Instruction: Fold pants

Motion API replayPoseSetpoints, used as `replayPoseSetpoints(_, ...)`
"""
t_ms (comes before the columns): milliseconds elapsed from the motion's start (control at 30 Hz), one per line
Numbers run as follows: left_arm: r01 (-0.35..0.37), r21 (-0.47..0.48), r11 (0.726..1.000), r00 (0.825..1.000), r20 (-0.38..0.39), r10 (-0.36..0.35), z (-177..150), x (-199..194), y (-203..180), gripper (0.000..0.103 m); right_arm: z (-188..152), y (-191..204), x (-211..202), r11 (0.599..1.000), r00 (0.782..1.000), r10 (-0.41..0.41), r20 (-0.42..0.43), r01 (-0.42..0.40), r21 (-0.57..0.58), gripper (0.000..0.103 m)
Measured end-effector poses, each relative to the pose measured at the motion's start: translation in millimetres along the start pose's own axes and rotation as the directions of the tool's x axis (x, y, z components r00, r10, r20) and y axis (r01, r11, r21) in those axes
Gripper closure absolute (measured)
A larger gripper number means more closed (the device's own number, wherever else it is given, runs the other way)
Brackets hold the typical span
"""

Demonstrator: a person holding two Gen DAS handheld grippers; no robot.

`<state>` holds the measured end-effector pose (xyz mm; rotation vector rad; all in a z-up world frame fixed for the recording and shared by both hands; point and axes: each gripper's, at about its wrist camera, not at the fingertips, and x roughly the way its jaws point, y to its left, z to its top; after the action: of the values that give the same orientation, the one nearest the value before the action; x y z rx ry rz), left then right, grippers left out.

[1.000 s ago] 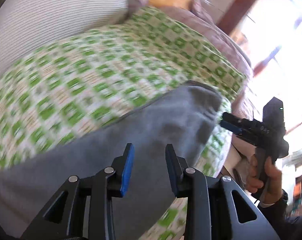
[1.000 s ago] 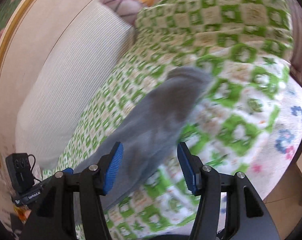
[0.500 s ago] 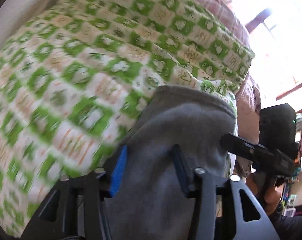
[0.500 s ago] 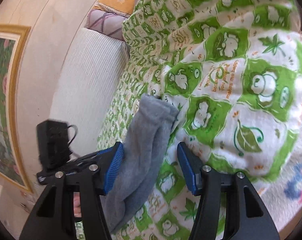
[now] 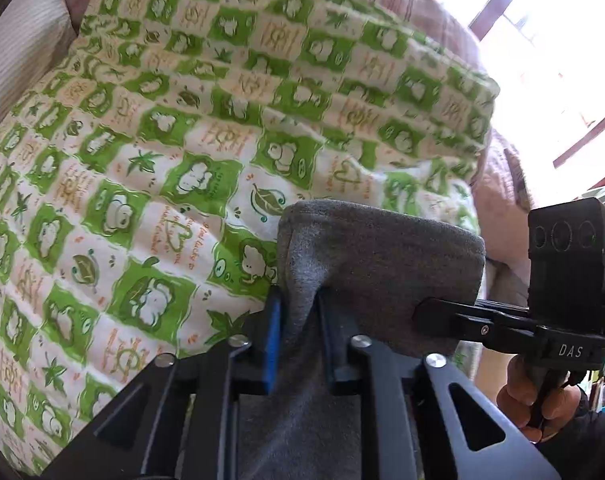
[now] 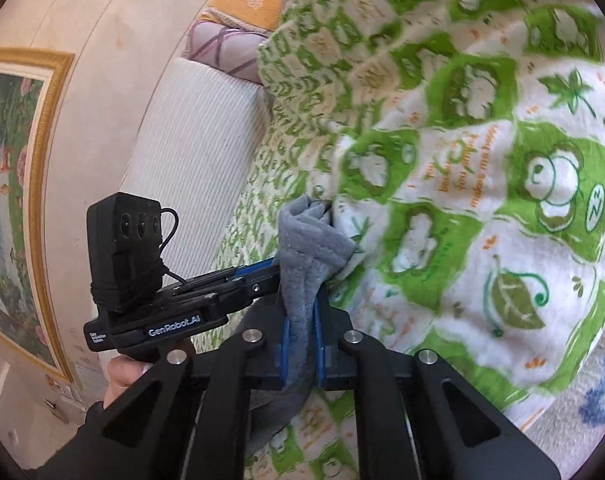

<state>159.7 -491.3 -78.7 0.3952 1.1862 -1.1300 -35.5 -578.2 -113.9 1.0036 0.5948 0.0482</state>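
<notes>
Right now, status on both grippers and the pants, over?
Left gripper shut on gray pants. Right gripper shut on the same end. Pants bunched over the green quilt. Nothing blocking.

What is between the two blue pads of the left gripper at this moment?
A bunched fold of the grey pants sits between the pads of the left gripper, pinched there; the left wrist view shows it.

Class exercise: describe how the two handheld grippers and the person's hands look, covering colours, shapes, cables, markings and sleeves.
Both the left gripper and right gripper are black angular frames with silver bolts and blue finger pads. Each carries a black box with three round lenses; one is marked "DAS", the other "GenRobot.AI" with a black cable. Bare hand, dark sleeves.
</notes>
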Motion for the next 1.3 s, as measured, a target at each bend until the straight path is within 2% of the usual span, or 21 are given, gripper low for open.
replayPoseSetpoints(167, 0.023, 0.006, 1.000, 0.995, 0.098, -0.023, -10.1, -45.2, -3.1, 0.092, -3.8, 37.5, -9.6, 0.996, 0.999, 0.050, 0.006, -0.049, -0.081, 0.092)
replayPoseSetpoints(333, 0.042, -0.032, 0.999, 0.980, 0.196, -0.035, -24.9, -92.9, -0.8, 0.092, -11.7, 82.1, -13.8, 0.980, 0.993, 0.116, -0.019, -0.118, -0.159, 0.092)
replayPoseSetpoints(533, 0.064, -0.095, 0.993, 0.948, 0.316, -0.030, -69.4, -151.3, 10.0, 0.094, -28.9, 134.2, -4.1, 0.953, 0.977, 0.196, -0.086, -0.210, -0.219, 0.092)
replayPoseSetpoints(733, 0.096, -0.183, 0.979, 0.904, 0.428, -0.008, -136.9, -197.8, 28.5, 0.095, -68.2, 183.4, 20.1, 0.915, 0.941, 0.260, -0.217, -0.312, -0.255, 0.092)
replayPoseSetpoints(867, 0.139, -0.276, 0.951, 0.873, 0.488, 0.014, -190.9, -222.2, 48.8, 0.095, -99.2, 206.1, 41.2, 0.896, 0.909, 0.284, -0.304, -0.365, -0.253, 0.092)
replayPoseSetpoints(1033, 0.169, -0.390, 0.905, 0.853, 0.519, 0.064, -256.1, -234.8, 75.0, 0.095, -146.3, 234.5, 79.7, 0.881, 0.869, 0.255, -0.423, -0.389, -0.270, 0.092)
replayPoseSetpoints(1167, 0.195, -0.480, 0.855, 0.849, 0.519, 0.098, -302.1, -230.7, 100.8, 0.095, -183.9, 243.7, 113.0, 0.877, 0.840, 0.214, -0.499, -0.390, -0.280, 0.092)
replayPoseSetpoints(1300, 0.185, -0.556, 0.810, 0.866, 0.483, 0.133, -333.7, -216.1, 120.3, 0.095, -213.5, 242.6, 143.0, 0.882, 0.819, 0.159, -0.552, -0.368, -0.293, 0.092)
